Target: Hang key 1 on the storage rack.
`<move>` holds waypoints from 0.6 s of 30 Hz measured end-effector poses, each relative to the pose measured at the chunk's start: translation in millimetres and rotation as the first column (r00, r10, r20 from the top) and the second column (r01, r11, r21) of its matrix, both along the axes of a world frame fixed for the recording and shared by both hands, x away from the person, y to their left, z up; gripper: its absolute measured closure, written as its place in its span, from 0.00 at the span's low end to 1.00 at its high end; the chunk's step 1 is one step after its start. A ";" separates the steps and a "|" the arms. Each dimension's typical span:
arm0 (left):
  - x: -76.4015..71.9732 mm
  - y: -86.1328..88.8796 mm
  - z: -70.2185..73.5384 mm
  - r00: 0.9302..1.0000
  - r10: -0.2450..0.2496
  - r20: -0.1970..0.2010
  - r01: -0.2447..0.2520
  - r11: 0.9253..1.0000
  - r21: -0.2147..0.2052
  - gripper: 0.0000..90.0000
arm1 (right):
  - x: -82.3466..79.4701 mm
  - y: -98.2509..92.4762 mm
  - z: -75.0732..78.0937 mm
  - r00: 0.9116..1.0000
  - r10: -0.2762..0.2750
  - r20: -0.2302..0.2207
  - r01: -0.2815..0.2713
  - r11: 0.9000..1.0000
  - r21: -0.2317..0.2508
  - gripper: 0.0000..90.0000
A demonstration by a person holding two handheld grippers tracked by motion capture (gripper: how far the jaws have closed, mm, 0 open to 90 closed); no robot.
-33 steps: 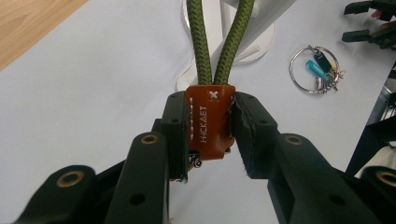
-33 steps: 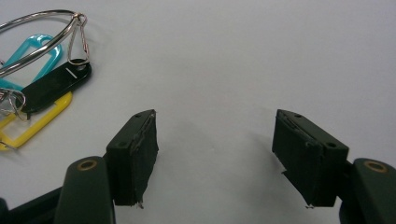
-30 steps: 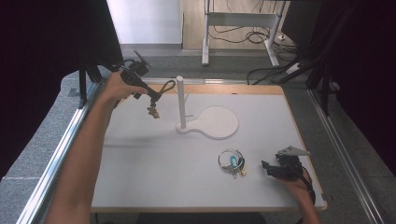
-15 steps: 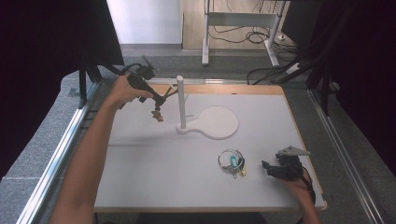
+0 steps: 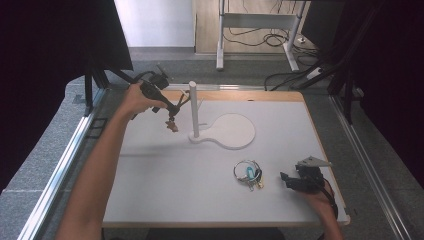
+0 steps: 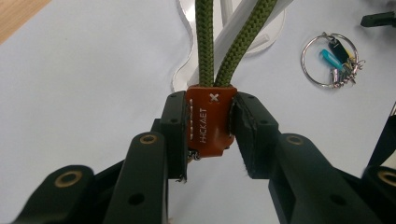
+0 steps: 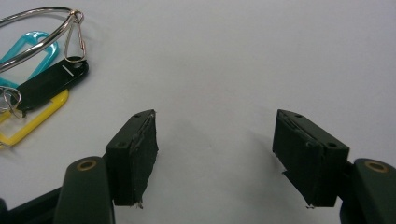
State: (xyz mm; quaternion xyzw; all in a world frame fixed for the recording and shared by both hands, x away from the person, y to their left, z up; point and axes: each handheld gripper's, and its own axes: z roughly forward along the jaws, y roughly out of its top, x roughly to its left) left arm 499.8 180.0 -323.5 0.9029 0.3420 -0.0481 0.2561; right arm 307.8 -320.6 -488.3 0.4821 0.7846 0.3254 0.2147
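Observation:
My left gripper (image 5: pixel 175 109) is shut on the brown leather tag (image 6: pixel 210 126) of a keychain, held in the air just left of the white post (image 5: pixel 192 107). Its jaws have just eased open a little, with the tag still between the pads. Two strands of green cord (image 6: pixel 205 42) run from the tag toward the post, and a small brown charm (image 5: pixel 171 126) dangles below the gripper. My right gripper (image 5: pixel 286 179) rests open on the table at the front right, with nothing between its jaws (image 7: pixel 215 135). A key ring (image 5: pixel 248 173) with blue, black and yellow tags (image 7: pixel 37 56) lies just left of it.
The post rises from a flat white stand with a round plate (image 5: pixel 232 131) at the middle of the white table. A wooden strip (image 5: pixel 260 95) edges the table's far side and metal rails (image 5: pixel 75 145) run along both sides.
My left hand has carried the keychain to the right, from the table's far left corner up close to the post. The right gripper and the key ring have stayed put.

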 end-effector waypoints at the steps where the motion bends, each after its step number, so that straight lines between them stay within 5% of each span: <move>1: 0.1 0.0 -0.7 1.000 -0.003 0.003 0.003 1.000 0.006 0.74 | 0.0 -0.1 0.0 1.000 -0.001 0.000 0.001 1.000 0.000 0.34; 12: -6.7 -7.9 -3.3 0.999 0.000 0.038 -0.001 1.000 0.010 0.70 | -0.6 -0.7 1.0 1.000 -0.002 0.004 0.002 1.000 -0.002 0.34; 18: -19.7 -7.7 -1.0 0.996 0.010 0.089 -0.011 1.000 0.014 0.68 | -1.1 -1.0 1.9 1.000 -0.002 0.008 0.002 1.000 -0.003 0.34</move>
